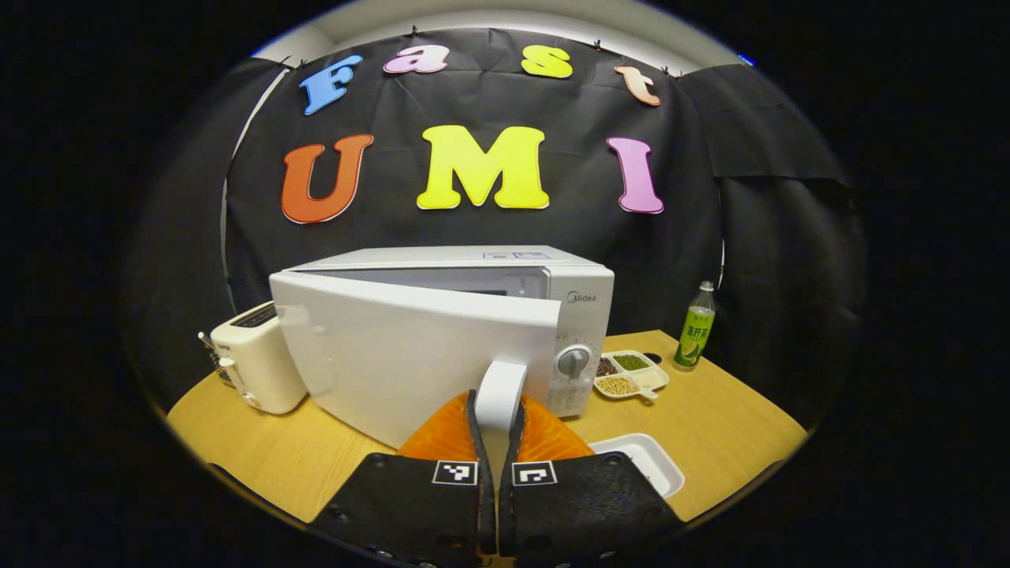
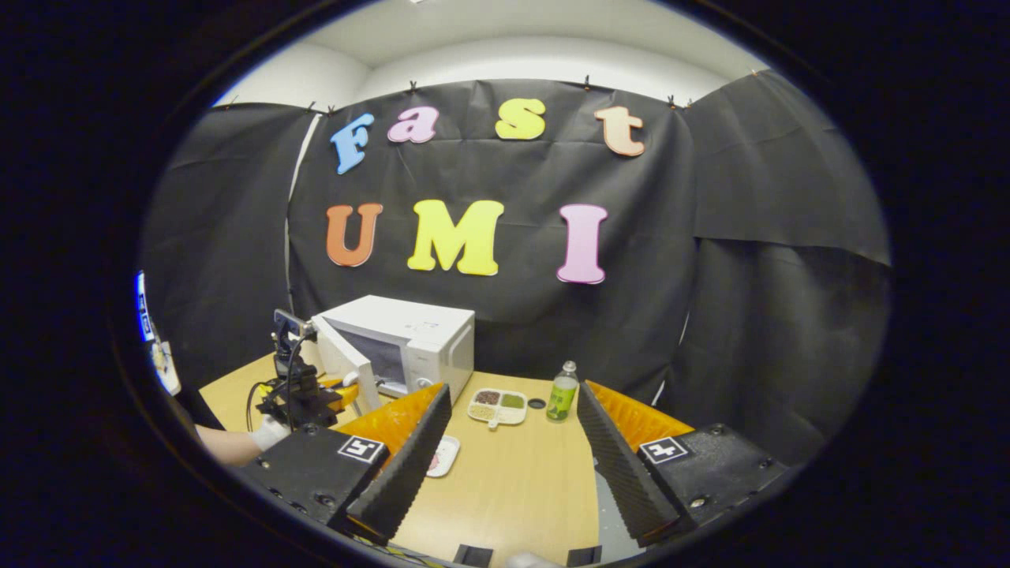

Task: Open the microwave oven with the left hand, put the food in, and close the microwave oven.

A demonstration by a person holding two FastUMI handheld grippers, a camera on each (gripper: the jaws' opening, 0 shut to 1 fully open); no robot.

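At the tabletop's (image 1: 710,426) left edge stands a cream toaster (image 1: 252,359). Just beside it, toward the back middle, sits the white microwave oven (image 1: 473,315), its door (image 1: 410,355) swung partly open. The left hand-held gripper (image 1: 495,426) is clamped on the door handle (image 1: 500,393), both fingers pressing its sides. Near the front edge lies a white tray (image 1: 647,461) with the food, partly hidden. Right of the oven rests a divided dish of beans (image 1: 630,372), then a green bottle (image 1: 695,327) near the right back corner. In the right gripper view, the right hand-held gripper (image 2: 513,450) hangs wide open above the tabletop's front edge, holding nothing.
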